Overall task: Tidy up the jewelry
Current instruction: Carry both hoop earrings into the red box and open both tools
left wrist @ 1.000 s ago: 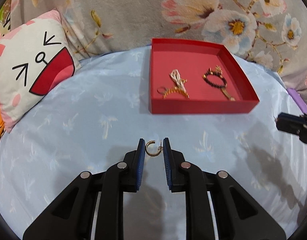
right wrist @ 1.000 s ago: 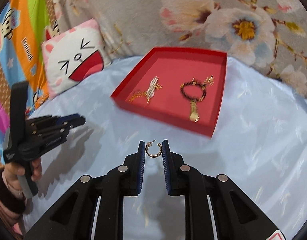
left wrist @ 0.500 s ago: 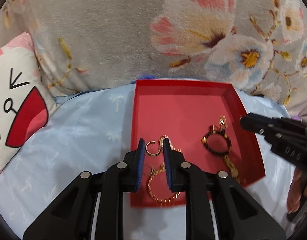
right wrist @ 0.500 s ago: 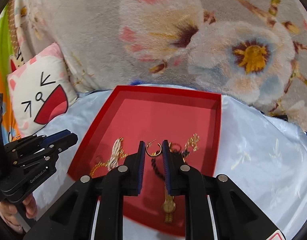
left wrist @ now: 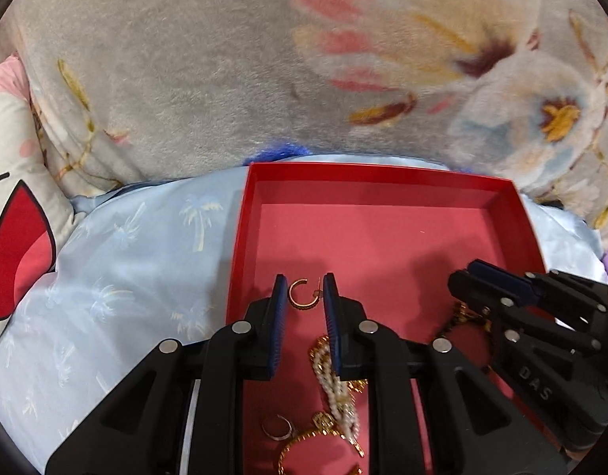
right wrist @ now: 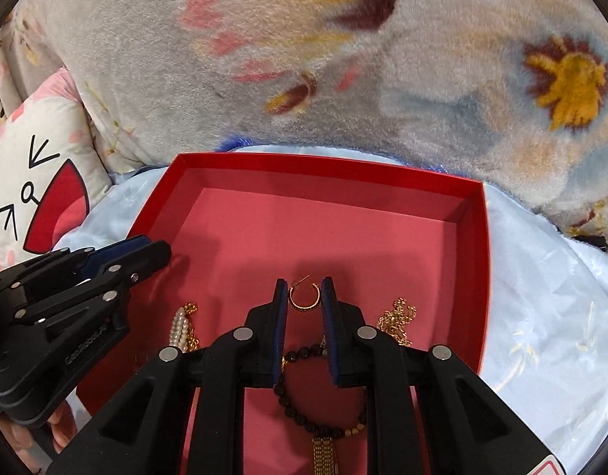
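Jewelry lies in the shallow red cardboard tray (left wrist: pixel 517 213), which fills the centre of the left wrist view, resting on pale blue satin cloth printed with palms (left wrist: pixel 118 285). The left gripper (left wrist: pixel 304 297) holds a small gold half-hoop earring (left wrist: pixel 302 295) between its blue ribbed pads, above the tray's near-left floor; the pads stand narrowly apart, clamped on the earring's post and curve. The far half of the pink floor lies bare up to the straight back wall, and the left wall runs just beside the left finger. Low in the frame sit a white pearl strand with gold links (left wrist: pixel 337 388), a small silver ring (left wrist: pixel 278 429) and a thin gold bangle (left wrist: pixel 304 447). The right gripper (left wrist: pixel 468 273) juts in from the right edge. Plush grey floral blanket (left wrist: pixel 185 59) covers the top; a white cartoon-face cushion (left wrist: pixel 15 213) sits at the left edge.

In the right wrist view, the right gripper (right wrist: pixel 304 297) clamps a second gold half-hoop earring (right wrist: pixel 304 297) between close-set pads, over the tray's (right wrist: pixel 472 277) middle. Only here show a dark bead bracelet with gold tassel (right wrist: pixel 304 415) under the fingers and a crumpled gold chain (right wrist: pixel 398 322) by the right wall. The left gripper (right wrist: pixel 157 247) crosses the tray's left rim, the pearl strand (right wrist: pixel 181 326) just right of it.
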A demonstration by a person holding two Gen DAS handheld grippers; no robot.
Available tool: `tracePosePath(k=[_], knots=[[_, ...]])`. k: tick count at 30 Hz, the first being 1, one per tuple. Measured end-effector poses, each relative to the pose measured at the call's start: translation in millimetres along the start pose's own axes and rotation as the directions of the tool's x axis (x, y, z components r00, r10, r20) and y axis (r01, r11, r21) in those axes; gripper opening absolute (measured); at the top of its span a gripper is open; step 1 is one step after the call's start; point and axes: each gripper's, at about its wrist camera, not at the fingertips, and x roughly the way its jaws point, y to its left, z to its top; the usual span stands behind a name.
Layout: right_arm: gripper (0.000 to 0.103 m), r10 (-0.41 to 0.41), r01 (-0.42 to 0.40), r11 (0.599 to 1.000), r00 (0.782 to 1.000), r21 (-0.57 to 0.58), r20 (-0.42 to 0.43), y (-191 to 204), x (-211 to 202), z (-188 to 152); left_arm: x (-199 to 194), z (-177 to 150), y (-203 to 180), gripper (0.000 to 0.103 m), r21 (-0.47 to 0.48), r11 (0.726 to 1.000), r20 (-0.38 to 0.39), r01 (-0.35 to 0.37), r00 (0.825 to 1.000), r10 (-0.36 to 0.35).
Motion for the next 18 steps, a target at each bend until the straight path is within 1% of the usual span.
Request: tracePosePath(k=[3,11,12,13,15,18], knots=[[0.016,0.002,-0.002,1.0,1.0,0.008,-0.002,-2.0,2.1,-0.3,1.6,2.3,4.5,0.018,-0.022,1.0,-0.001,0.0,1.0,0.0],[0.016,-0.012,0.012,1.0,1.0,-0.006,-0.007,3.2,6.6,1.2,5.5,4.9,0.2,0.018,-0.005,1.0,-0.008,-0.012,1.0,0.012],[0.018,-0.012,0.012,1.0,1.0,-0.005,-0.005,3.3,7.1,1.8,6.6,5.4,0.7,0.018,-0.006,1.0,-0.006,-0.022,1.0,0.021],[0.018,-0.008,0.008,1.0,1.0,-0.001,-0.021,3.0,6.8,2.1,7.4,5.8,1.3,0.018,-0.009,1.0,-0.004,-0.025,1.0,0.025],[0.018,-0.005,0.005,1.0,1.0,0.004,-0.012,2.2,5.6,2.6,8.5,6.3,4.2,0.023,-0.026,0.999,-0.005,-0.025,1.0,0.025],[0.018,-0.003,0.003,1.0,1.0,0.007,-0.006,1.5,4.2,2.3,9.6,6.9,8.5,0.026,-0.038,0.999,-0.006,-0.033,0.999,0.033]])
